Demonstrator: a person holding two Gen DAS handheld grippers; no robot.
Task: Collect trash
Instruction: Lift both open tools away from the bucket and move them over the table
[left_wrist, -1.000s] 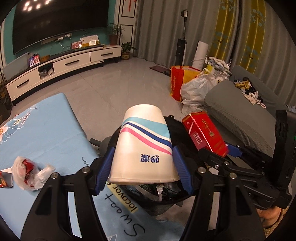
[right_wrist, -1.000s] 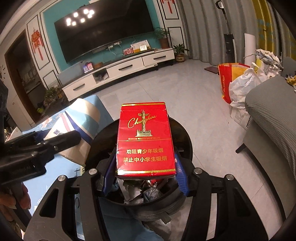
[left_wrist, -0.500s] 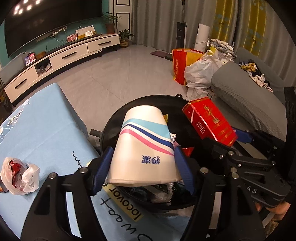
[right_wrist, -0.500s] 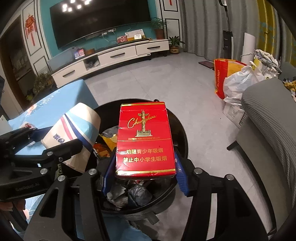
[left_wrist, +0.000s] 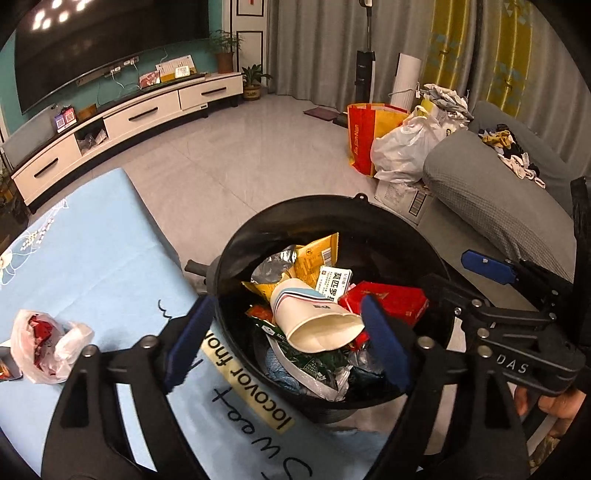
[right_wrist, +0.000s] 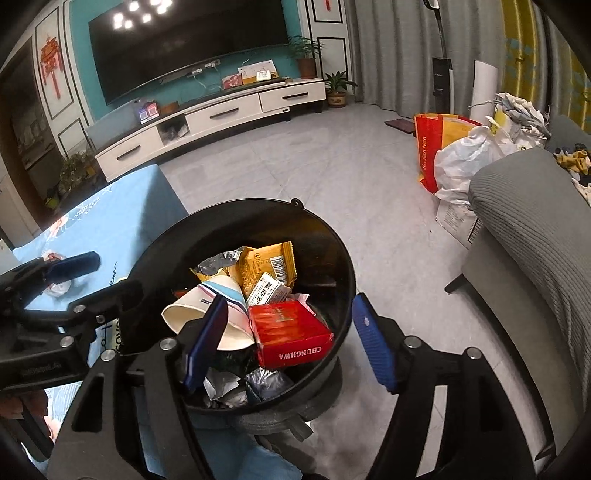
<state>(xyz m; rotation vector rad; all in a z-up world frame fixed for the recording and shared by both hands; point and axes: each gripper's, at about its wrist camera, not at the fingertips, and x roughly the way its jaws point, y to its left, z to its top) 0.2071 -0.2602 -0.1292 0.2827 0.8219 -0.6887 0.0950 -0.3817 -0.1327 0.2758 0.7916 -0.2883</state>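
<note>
The left gripper's (left_wrist: 284, 341) fingers (left_wrist: 190, 338) are spreading apart with nothing between them; a second ago they clamped the paper cup (left_wrist: 314, 314), which now lies on its side on top of the rubbish in the black bin (left_wrist: 332, 212). The right gripper's (right_wrist: 290, 343) fingers (right_wrist: 375, 349) are also opening and hold nothing: the red cigarette pack (right_wrist: 291, 332) they gripped a second ago has dropped into the same bin and rests against the cup, with wrappers and a small medicine box (left_wrist: 334, 280) behind them. Both grippers hover just above the bin's near rim, the left one over the edge where the bin meets the blue tabletop (left_wrist: 92, 258).

So two pieces of trash appear delivered, and both hands are free. The task looks unfinished, though: a crumpled white plastic bag (left_wrist: 44, 345) with red scraps inside sits on the tabletop to the left, well clear of the bin, and is probably the next pickup for the left gripper.
</note>
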